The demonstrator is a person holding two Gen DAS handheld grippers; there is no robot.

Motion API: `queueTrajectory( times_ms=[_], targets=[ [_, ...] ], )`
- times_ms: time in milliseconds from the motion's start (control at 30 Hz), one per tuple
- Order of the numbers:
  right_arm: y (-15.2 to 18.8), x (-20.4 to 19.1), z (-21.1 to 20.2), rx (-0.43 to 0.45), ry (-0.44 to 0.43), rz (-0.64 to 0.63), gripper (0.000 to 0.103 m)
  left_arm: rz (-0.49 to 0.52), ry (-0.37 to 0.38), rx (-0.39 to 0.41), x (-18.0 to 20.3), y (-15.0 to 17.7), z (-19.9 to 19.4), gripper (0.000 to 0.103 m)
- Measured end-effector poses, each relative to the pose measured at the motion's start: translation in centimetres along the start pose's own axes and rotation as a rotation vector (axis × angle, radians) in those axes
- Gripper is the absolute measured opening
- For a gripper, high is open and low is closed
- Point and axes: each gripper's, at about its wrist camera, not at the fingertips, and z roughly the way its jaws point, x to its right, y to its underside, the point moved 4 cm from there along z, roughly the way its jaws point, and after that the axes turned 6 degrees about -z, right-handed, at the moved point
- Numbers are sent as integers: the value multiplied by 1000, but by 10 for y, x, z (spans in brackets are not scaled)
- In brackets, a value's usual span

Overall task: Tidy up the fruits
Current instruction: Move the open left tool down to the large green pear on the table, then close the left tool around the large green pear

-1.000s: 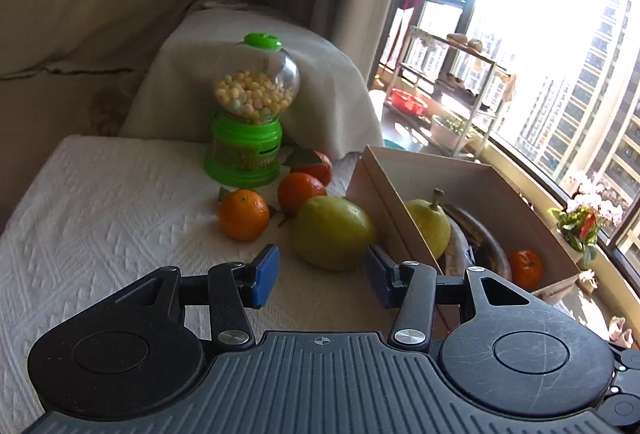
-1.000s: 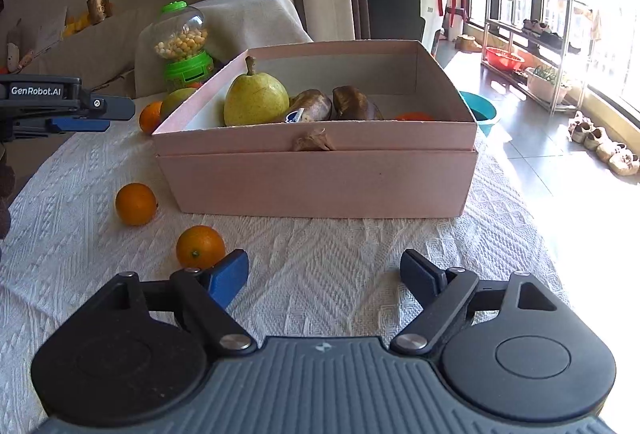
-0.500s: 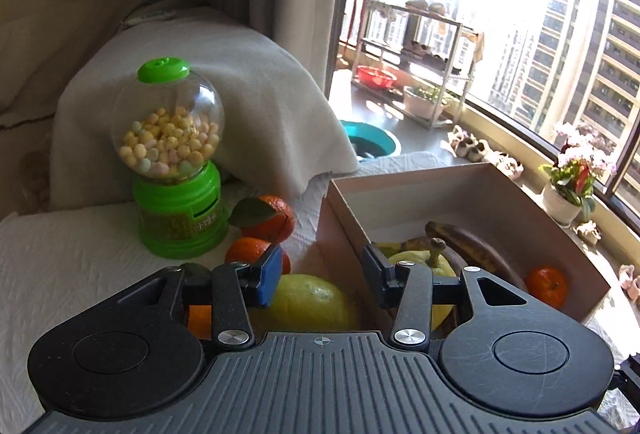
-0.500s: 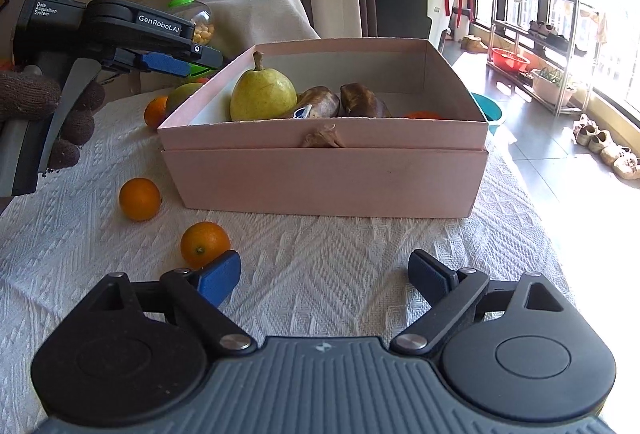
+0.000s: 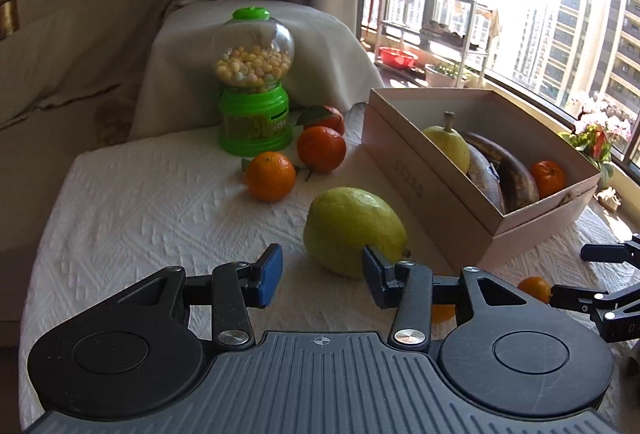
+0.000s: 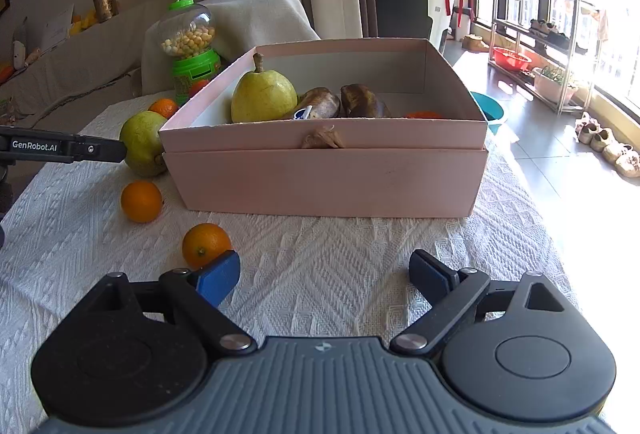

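Note:
A large yellow-green citrus (image 5: 354, 230) lies on the white cloth beside the pink box (image 5: 420, 189). My left gripper (image 5: 322, 278) stands open just short of it, its right pad in front of the fruit's near edge. Three oranges (image 5: 270, 175) sit behind the citrus. Inside the box are a pear (image 6: 262, 95), dark bananas (image 6: 344, 101) and a mandarin (image 5: 547, 173). My right gripper (image 6: 324, 276) is open in front of the box (image 6: 320, 173), holding nothing. One orange (image 6: 206, 244) lies by its left pad, another orange (image 6: 141, 200) farther left.
A green candy dispenser (image 5: 254, 85) stands at the back of the table, before a draped chair. The cloth-covered table (image 6: 328, 262) drops off at the right toward a tiled floor with a shelf rack (image 6: 540, 45) by the window.
My left gripper swung forward over the citrus toward the box, then drew back and sank; its jaws narrowed a little. The right gripper's jaws widened slightly and it stayed put.

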Motion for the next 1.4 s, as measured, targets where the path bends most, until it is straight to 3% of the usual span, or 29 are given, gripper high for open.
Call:
queueTrajectory(
  times_ms=[133, 300, 533, 633, 800, 900, 1033, 1300, 1400],
  targets=[
    [0, -2, 1, -5, 6, -10, 93, 18, 22, 70, 3, -3, -21, 49],
    [-1, -3, 2, -10, 15, -21, 93, 173, 63, 115, 39, -8, -29, 51],
    [-1, -3, 2, -9, 12, -19, 93, 397, -41, 98, 71, 17, -8, 52],
    [-1, -3, 2, -8, 11, -18, 93, 435, -73, 109, 67, 23, -11, 52],
    [-1, -3, 2, -8, 10, -17, 93, 369, -129, 108, 39, 20, -18, 52],
    [-1, -3, 3, -9, 10, -19, 93, 255, -83, 83, 17, 19, -23, 56],
    [-1, -2, 3, -10, 11, -23, 94, 189, -86, 94, 6, 16, -31, 57],
    [-1, -3, 3, -12, 12, -26, 94, 95, -241, 164, -23, 3, -47, 57],
    [-1, -3, 3, -12, 12, -26, 94, 6, -230, 163, -38, 1, -49, 56]
  ],
)
